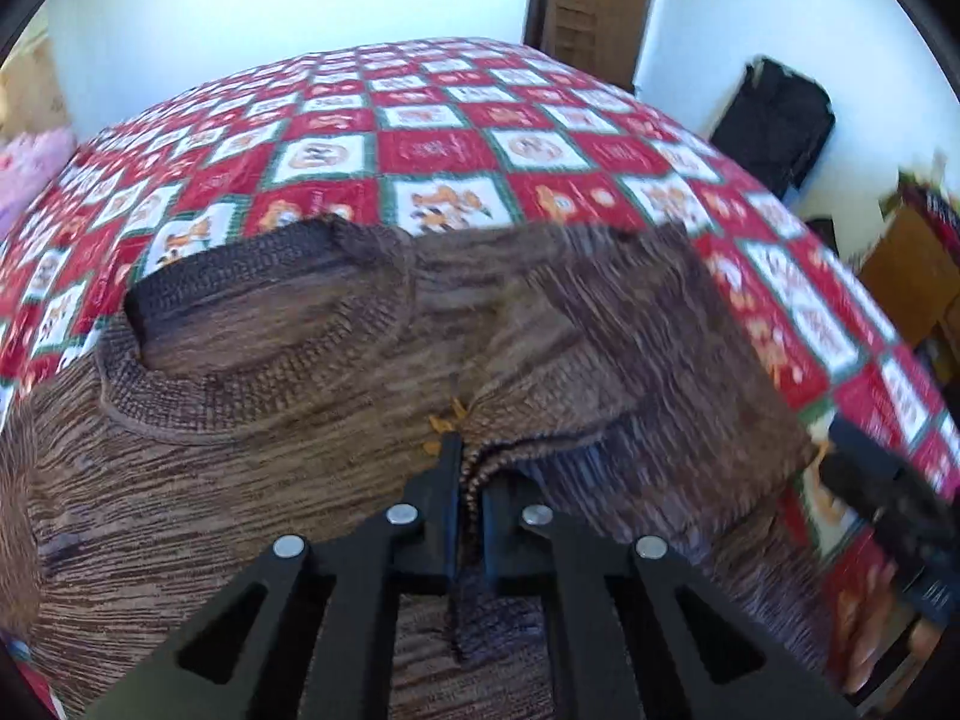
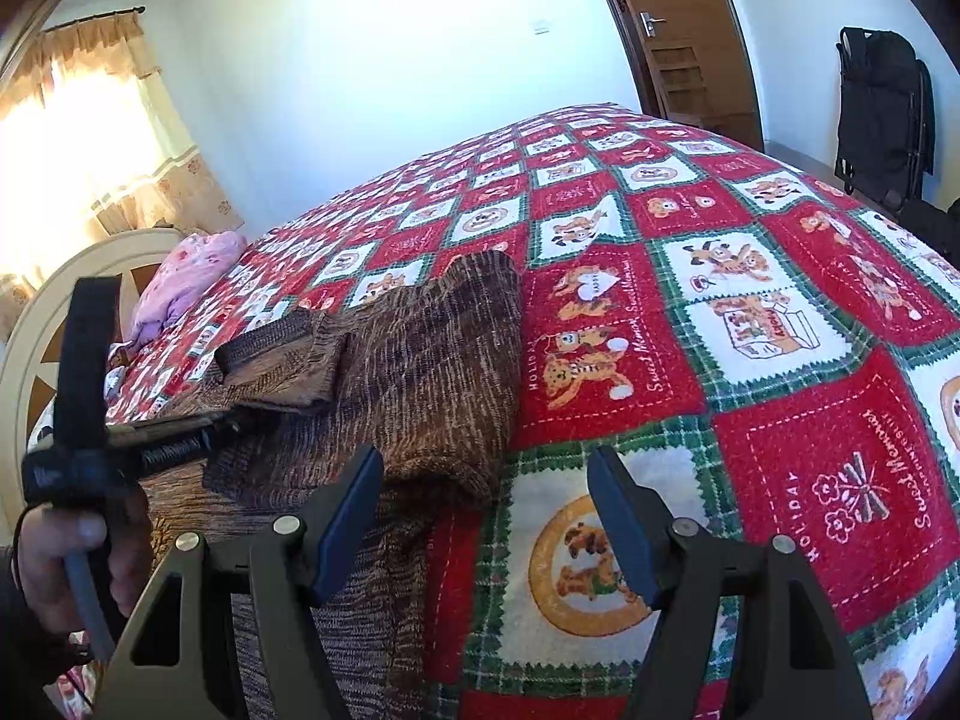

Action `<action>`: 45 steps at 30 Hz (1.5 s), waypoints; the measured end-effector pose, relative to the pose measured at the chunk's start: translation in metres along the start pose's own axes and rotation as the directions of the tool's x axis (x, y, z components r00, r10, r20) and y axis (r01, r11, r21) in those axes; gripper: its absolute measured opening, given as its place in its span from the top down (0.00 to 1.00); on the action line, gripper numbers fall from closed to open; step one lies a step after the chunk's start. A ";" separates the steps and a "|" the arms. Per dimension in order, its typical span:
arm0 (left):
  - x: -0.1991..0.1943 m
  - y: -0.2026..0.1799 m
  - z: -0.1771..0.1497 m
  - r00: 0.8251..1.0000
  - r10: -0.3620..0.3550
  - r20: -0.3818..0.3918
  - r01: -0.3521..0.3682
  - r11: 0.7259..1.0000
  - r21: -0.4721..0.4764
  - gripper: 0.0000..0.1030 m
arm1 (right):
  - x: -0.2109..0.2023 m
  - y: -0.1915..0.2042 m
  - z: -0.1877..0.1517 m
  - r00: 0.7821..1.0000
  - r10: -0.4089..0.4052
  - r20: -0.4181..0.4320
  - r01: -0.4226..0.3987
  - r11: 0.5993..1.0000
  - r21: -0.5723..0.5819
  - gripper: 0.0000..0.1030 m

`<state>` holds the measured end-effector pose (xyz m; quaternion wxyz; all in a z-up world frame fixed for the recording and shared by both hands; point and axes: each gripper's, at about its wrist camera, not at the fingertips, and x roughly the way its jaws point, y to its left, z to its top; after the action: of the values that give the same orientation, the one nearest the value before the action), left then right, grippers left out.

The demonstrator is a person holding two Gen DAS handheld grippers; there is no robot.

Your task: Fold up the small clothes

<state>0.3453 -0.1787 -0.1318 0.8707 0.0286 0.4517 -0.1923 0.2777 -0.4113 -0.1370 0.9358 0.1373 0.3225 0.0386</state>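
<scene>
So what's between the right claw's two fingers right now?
Only bare quilt; in the right wrist view the open right claw holds nothing, the brown sweater lying just beside its left finger.

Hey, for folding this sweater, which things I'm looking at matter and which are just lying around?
Part of the job:
brown knit sweater
left tool, shut on a fold of it
right tool, open over the bedspread

Just lying about:
pink cloth
black bag
door
</scene>
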 end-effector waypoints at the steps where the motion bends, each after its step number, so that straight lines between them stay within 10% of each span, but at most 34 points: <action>1: -0.006 0.002 0.000 1.000 -0.009 0.012 0.009 1.000 -0.007 0.95 | 0.000 -0.001 0.000 1.000 0.002 0.000 -0.002 1.000 0.003 0.31; 9: -0.048 0.023 0.002 0.996 -0.030 0.089 0.034 0.999 -0.037 0.95 | 0.002 -0.003 -0.003 1.000 0.002 -0.016 -0.002 1.000 0.016 0.31; 25: -0.006 0.064 -0.011 0.997 0.066 0.026 -0.062 0.989 -0.133 0.86 | 0.009 -0.002 -0.005 0.999 -0.001 -0.052 0.001 1.000 0.013 0.30; 30: -0.010 0.084 -0.010 0.985 0.168 0.036 -0.158 0.967 -0.200 0.50 | 0.009 -0.002 -0.004 0.999 0.000 -0.053 0.001 1.000 0.014 0.30; 35: -0.013 0.122 -0.018 0.966 0.257 0.006 -0.242 0.916 -0.319 0.44 | 0.009 -0.001 -0.005 0.999 -0.002 -0.051 0.002 1.000 0.010 0.30; 45: -0.027 0.081 -0.026 0.963 0.264 0.055 -0.252 0.953 -0.169 0.25 | 0.013 0.083 0.014 0.994 0.068 -0.090 -0.091 0.954 -0.284 0.28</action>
<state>0.3407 -0.0896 -0.1354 0.9045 0.0096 0.4243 -0.0407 0.2978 -0.3324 -0.1104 0.9300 0.0109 0.3444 0.1280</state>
